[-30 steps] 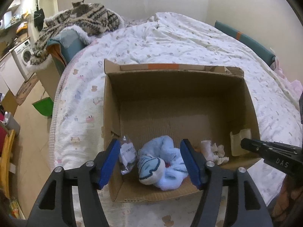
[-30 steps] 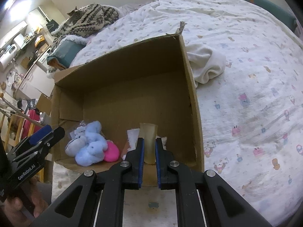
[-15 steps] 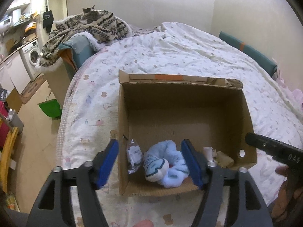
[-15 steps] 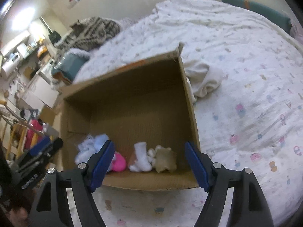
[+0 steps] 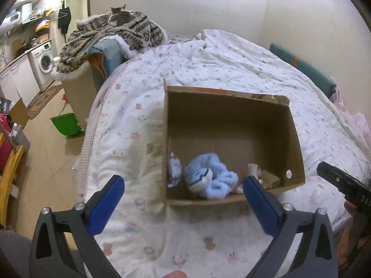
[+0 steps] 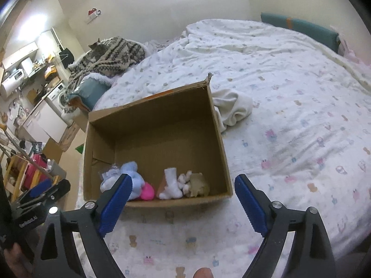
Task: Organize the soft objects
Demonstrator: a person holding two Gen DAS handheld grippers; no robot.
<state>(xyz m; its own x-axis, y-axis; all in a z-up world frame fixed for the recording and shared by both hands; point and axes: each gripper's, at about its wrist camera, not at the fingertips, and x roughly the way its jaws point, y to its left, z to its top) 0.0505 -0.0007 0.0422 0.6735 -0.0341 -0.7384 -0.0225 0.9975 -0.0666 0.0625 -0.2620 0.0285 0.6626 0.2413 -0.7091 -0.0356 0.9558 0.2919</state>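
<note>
An open cardboard box (image 5: 231, 115) (image 6: 153, 125) sits on the bed. Along its near wall lie a light blue plush toy (image 5: 208, 176) (image 6: 129, 169), a pink soft item (image 6: 147, 191), a white sock (image 6: 171, 183), a beige soft piece (image 6: 199, 184) (image 5: 270, 178) and a clear packet (image 5: 175, 169). My left gripper (image 5: 183, 199) is open and empty, held back above the bed in front of the box. My right gripper (image 6: 182, 199) is open and empty, also in front of the box.
A cream cloth (image 6: 231, 108) lies on the quilt just right of the box. A patterned blanket with a cat (image 5: 118, 14) on it is piled at the bed's far left. The bed edge drops to the floor at left, with a green bin (image 5: 66, 124).
My right gripper opened and let go of the beige soft piece, which now lies in the box. Both grippers pulled back and up from the box.
</note>
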